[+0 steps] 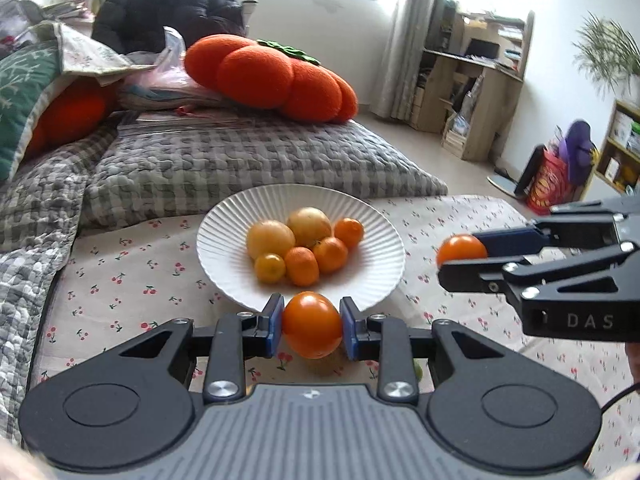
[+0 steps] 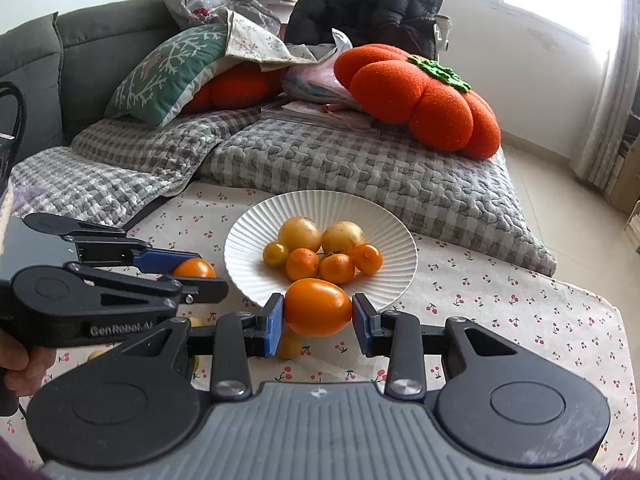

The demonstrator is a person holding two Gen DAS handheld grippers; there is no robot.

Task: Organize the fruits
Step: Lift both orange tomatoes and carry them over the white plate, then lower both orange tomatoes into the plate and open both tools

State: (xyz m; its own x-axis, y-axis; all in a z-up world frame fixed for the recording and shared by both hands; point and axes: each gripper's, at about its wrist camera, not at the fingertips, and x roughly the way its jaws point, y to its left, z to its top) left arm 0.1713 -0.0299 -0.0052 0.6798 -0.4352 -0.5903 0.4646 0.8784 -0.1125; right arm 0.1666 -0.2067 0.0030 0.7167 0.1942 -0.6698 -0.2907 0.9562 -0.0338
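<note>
Plate with six small fruits straight ahead and just past both claws, left gripper squeezing an orange fruit at the near rim, right gripper squeezing a longer orange fruit lying sideways there too.

Behind the cherry-print tablecloth we note a grey checked quilt, a large orange pumpkin-shaped cushion on it, a green leaf-print pillow, a black puffer jacket, a wooden desk and a red bag by the wall
</note>
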